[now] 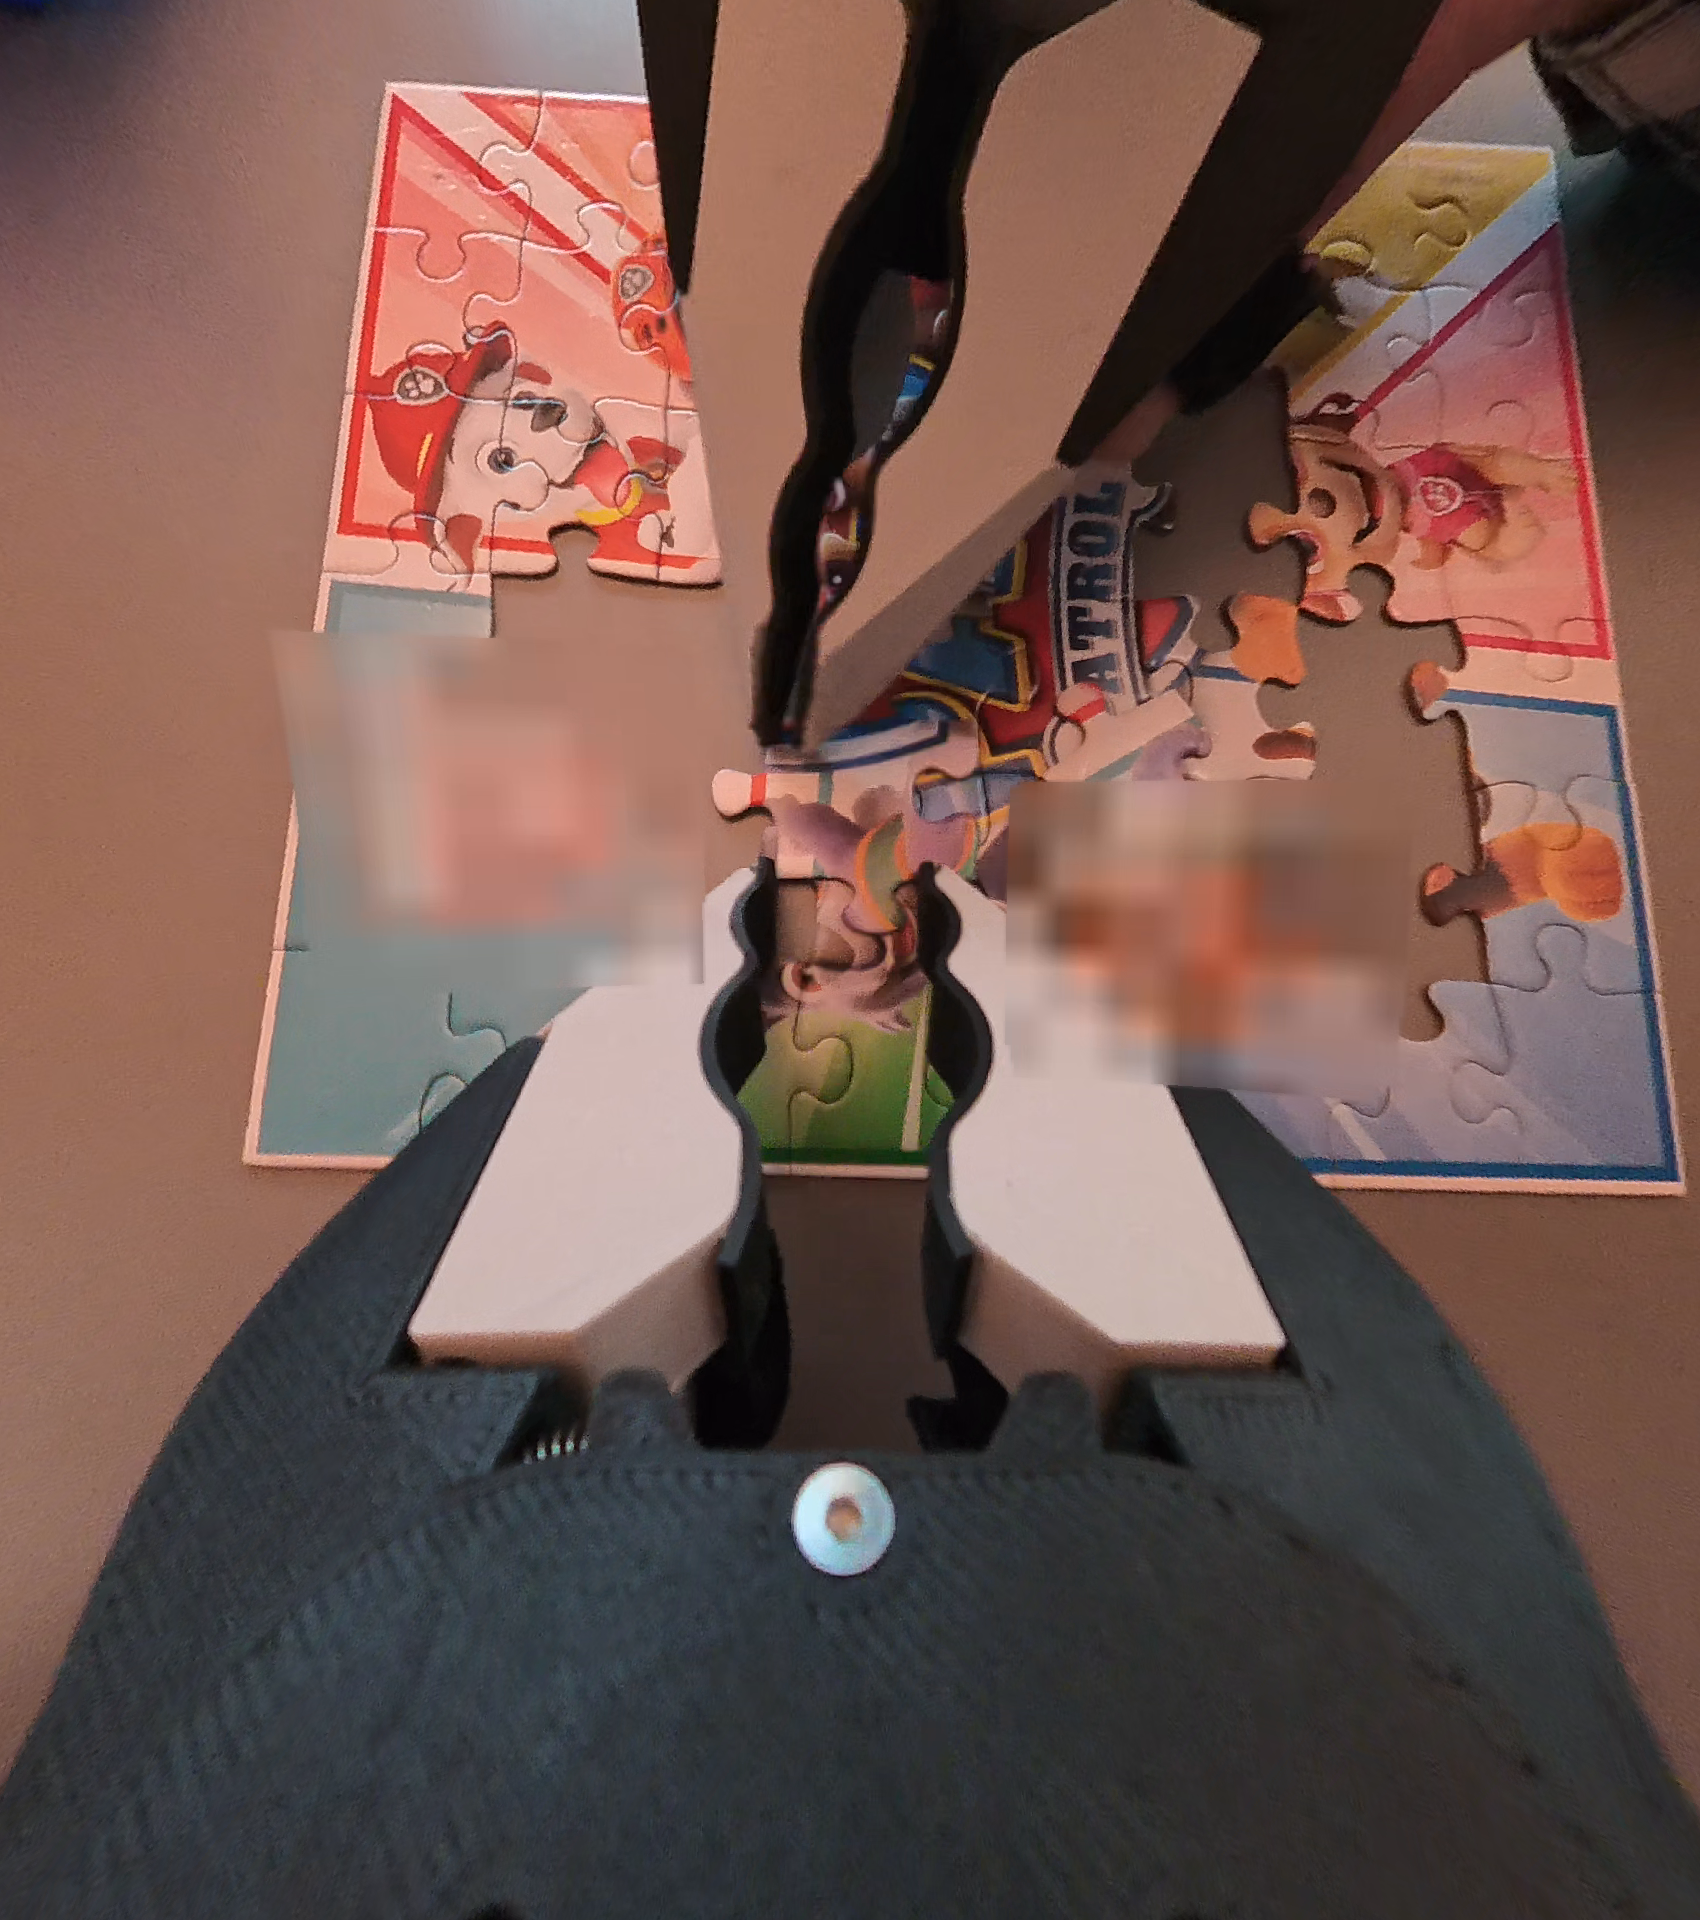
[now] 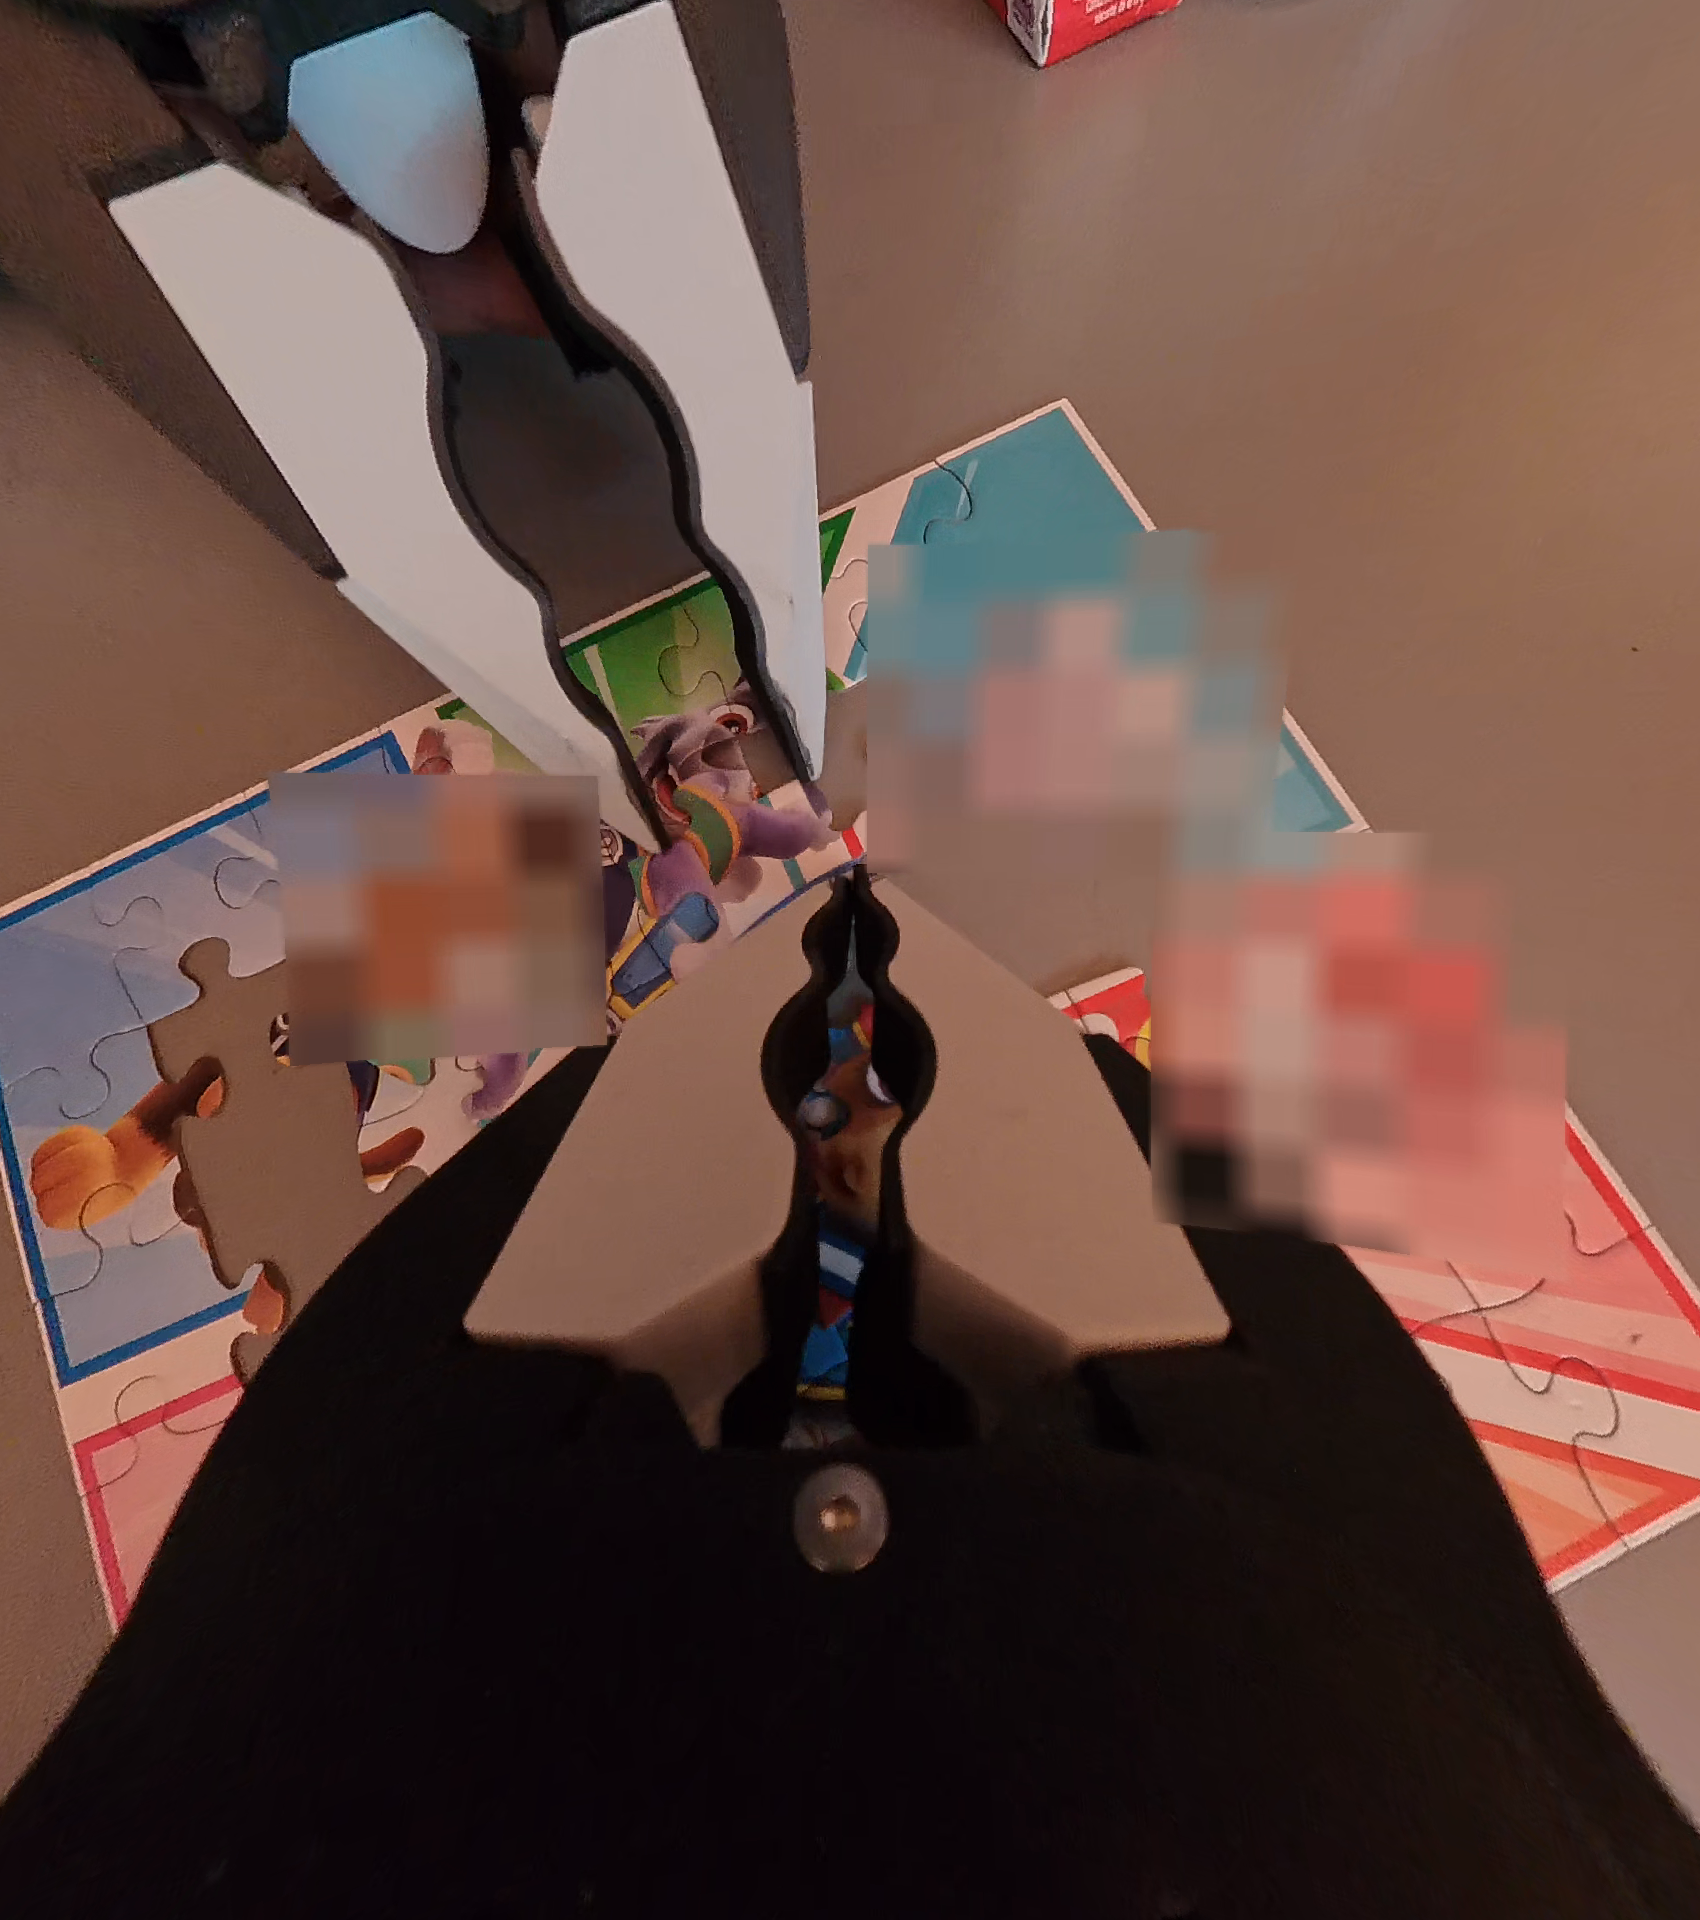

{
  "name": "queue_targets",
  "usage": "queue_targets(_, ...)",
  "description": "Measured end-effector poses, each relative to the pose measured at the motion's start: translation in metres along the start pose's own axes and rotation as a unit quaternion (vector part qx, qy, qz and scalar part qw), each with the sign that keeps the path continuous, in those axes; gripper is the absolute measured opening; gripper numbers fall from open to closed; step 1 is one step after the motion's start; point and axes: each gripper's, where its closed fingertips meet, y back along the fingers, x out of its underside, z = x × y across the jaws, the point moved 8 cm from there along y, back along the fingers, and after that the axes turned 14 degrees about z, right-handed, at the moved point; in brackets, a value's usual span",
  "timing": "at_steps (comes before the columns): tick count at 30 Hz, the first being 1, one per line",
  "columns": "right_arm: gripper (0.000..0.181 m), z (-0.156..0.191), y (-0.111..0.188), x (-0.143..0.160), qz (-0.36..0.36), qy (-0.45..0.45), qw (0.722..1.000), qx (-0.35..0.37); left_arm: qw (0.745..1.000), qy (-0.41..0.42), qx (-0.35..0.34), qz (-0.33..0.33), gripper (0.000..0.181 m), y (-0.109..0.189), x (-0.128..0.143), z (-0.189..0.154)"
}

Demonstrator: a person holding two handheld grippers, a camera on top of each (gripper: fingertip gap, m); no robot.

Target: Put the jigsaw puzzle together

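Observation:
A cartoon-pup jigsaw puzzle [image 1: 430,312] lies partly joined on a brown table [image 1: 98,727]. My left gripper [image 1: 851,883] is open, and its tips rest on either side of a piece showing a grey-purple pup [image 1: 846,966] near the puzzle's bottom middle. My right gripper [image 1: 784,727] comes in from the far side, shut, with its tips down by a white-tabbed piece [image 1: 752,792] at the edge of the middle cluster. In the right wrist view the shut right gripper [image 2: 851,883] points at that same spot, with the left gripper [image 2: 732,805] just beyond it. I cannot tell if the right gripper pinches anything.
Bare table shows through a gap in the puzzle's right middle [image 1: 1365,748], also in the right wrist view [image 2: 274,1132], and through another left of centre [image 1: 617,623]. A red box [image 2: 1085,26] stands beyond the puzzle. A person's sleeve [image 1: 1677,114] is at the far right. My left and right fingertips are right by each other. About 12 centimeters separates my right fingertips from the cartoon-pup jigsaw puzzle [image 1: 430,312].

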Motion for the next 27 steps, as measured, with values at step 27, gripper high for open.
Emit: queue_targets(27,0.009,0.026,0.022,0.022,0.035,0.089,0.995,-0.041,0.998,-0.045,0.024,0.025,0.025,0.01,0.002,-0.015)
